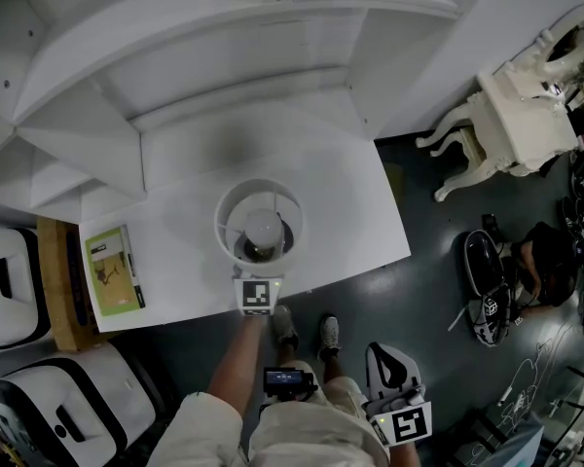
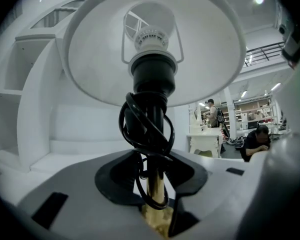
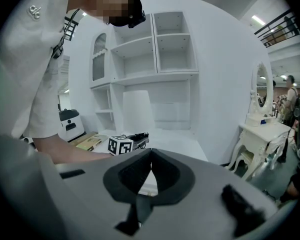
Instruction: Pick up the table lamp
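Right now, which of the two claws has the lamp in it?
The left claw: the brass stem of the table lamp sits between its jaws. The right claw is shut on nothing, held back from the table.

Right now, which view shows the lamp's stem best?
The left gripper view: the brass stem stands between the left tongs. The head view shows only the shade from above; the right gripper view, only the shade's side.
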The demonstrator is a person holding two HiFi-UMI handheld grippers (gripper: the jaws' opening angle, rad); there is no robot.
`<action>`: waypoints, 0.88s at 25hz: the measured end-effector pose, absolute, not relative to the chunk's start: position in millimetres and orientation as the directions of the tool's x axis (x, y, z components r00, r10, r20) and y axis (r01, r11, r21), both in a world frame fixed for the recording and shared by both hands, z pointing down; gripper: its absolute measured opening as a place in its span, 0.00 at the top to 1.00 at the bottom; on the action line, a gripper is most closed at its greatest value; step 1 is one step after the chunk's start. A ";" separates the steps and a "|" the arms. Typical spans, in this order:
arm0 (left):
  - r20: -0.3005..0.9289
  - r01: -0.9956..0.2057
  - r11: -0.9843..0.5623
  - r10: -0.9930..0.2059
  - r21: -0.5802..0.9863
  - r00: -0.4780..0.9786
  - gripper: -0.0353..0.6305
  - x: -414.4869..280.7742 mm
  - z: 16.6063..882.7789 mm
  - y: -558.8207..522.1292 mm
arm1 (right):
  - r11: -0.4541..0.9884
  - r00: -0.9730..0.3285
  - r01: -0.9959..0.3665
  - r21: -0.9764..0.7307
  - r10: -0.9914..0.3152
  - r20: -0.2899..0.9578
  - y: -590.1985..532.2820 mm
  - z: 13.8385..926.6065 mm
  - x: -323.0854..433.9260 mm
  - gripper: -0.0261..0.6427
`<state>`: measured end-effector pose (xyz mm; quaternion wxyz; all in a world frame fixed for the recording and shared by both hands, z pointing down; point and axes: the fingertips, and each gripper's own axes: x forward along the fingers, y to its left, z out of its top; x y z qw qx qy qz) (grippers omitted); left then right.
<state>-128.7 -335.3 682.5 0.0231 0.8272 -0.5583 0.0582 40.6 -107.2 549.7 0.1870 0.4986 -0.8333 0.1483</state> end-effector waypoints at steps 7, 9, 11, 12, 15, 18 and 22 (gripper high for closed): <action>0.133 -0.931 -0.364 -0.923 0.002 0.361 0.73 -128.9 679.0 -336.1 | 0.455 -0.429 -0.888 -0.059 -0.779 0.457 -105.7 549.0 43.8 0.94; 0.138 -0.932 -0.361 -0.923 0.015 0.360 0.73 -128.7 678.0 -336.1 | 0.444 -0.424 -0.894 -0.067 -0.785 0.451 -105.7 547.5 44.3 0.94; 0.140 -0.932 -0.363 -0.922 0.020 0.362 0.73 -128.4 676.7 -336.1 | 0.442 -0.422 -0.894 -0.067 -0.785 0.453 -105.0 547.5 44.9 0.94; 0.140 -0.931 -0.364 -0.921 0.021 0.364 0.73 -128.0 675.5 -335.9 | 0.447 -0.423 -0.893 -0.062 -0.782 0.457 -104.0 548.4 45.5 0.94; 0.140 -0.927 -0.375 -0.917 0.024 0.374 0.74 -126.3 672.9 -333.0 | 0.441 -0.420 -0.895 -0.065 -0.787 0.452 -103.9 547.5 46.2 0.94; 0.132 -0.922 -0.388 -0.913 0.019 0.387 0.74 -124.7 668.0 -330.5 | 0.447 -0.425 -0.893 -0.062 -0.787 0.448 -102.6 547.6 45.8 0.94; 0.136 -0.921 -0.386 -0.911 0.046 0.389 0.74 -125.9 659.4 -329.9 | 0.457 -0.435 -0.887 -0.059 -0.788 0.436 -102.3 544.2 43.9 0.94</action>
